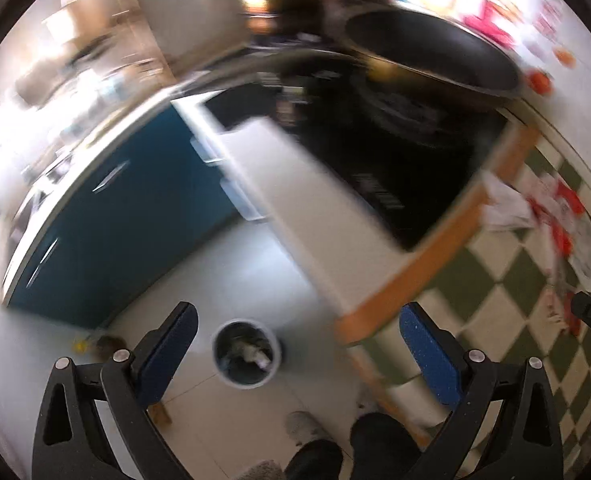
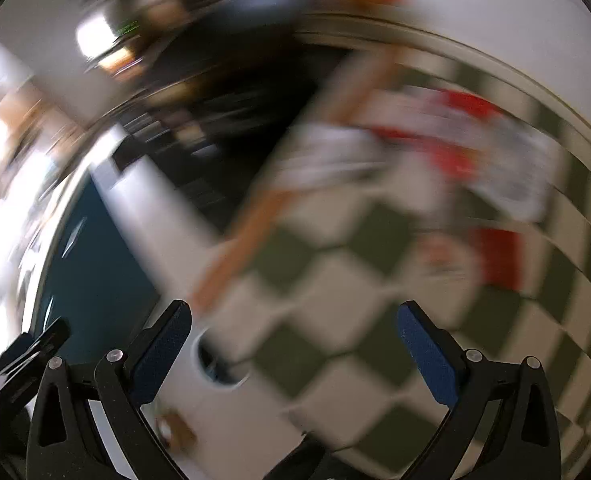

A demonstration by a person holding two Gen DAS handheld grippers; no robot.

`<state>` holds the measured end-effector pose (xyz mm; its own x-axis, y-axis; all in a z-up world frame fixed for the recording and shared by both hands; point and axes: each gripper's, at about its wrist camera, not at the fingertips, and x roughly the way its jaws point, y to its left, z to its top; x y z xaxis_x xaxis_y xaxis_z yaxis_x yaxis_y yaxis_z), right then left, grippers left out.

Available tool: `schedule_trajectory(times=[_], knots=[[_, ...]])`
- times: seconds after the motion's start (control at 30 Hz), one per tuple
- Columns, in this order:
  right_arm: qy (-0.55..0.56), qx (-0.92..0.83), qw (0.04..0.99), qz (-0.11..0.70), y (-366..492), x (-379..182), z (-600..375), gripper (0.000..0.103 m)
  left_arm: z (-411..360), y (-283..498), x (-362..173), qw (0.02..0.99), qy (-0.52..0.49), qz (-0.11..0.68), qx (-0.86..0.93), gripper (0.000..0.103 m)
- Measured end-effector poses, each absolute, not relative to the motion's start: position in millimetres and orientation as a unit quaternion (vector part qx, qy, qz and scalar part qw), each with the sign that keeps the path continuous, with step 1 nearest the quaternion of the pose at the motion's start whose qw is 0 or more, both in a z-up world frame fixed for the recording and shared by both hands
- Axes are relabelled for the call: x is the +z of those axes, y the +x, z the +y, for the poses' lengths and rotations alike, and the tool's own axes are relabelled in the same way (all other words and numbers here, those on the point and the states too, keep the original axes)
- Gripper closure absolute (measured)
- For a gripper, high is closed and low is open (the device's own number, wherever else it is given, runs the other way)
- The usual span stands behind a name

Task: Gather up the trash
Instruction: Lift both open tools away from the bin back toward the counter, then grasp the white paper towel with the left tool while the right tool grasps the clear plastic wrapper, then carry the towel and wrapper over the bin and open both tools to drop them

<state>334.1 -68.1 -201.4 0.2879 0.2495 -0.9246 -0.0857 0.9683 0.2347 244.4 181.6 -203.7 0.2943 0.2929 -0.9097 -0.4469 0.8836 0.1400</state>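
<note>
A small round bin (image 1: 248, 354) with a pale rim stands on the light floor below, with crumpled scraps inside. My left gripper (image 1: 297, 322) hangs above it, open, nothing between its blue pads. Red and white wrappers (image 1: 555, 216) lie on the green-checked tablecloth (image 1: 507, 280) at the right. In the blurred right wrist view my right gripper (image 2: 295, 320) is open and empty over the checked cloth (image 2: 335, 272). The same red and white wrappers (image 2: 455, 152) lie ahead of it, and the bin (image 2: 219, 368) shows partly past the table edge.
A table with an orange edge (image 1: 435, 248) carries a black stove top with a large dark pan (image 1: 435, 52). A blue cabinet (image 1: 127, 216) stands at the left. The person's dark trouser legs (image 1: 375, 444) and a grey slipper (image 1: 303, 426) are at the bottom. Small debris (image 1: 95, 346) lies by the cabinet.
</note>
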Motion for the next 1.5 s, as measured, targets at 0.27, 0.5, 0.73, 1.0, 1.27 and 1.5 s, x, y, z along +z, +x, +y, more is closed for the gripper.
schedule_trajectory(times=[0.27,0.5,0.73,1.0,1.27,1.5], knots=[[0.072,0.039,0.789,0.609,416,-277,-114,0.006,109,366,-256,0.784,0.001,0.599,0.162,0.0],[-0.02,0.031,0.809,0.587,439,-296,-79,0.054,89,427,-285,0.779,-0.027,0.62,0.085,0.001],[0.016,0.007,0.81,0.586,447,-293,-115,0.101,58,468,-305,0.783,-0.034,0.621,-0.006,0.023],[0.046,0.005,0.808,0.588,435,-282,-134,0.101,45,457,-298,0.792,-0.018,0.609,-0.041,0.099],[0.083,0.076,0.812,0.573,399,-233,-113,0.102,112,379,-234,0.823,-0.1,0.559,-0.004,0.099],[0.077,0.199,0.78,0.588,352,-213,-18,0.102,220,267,-204,0.823,-0.19,0.53,0.075,0.099]])
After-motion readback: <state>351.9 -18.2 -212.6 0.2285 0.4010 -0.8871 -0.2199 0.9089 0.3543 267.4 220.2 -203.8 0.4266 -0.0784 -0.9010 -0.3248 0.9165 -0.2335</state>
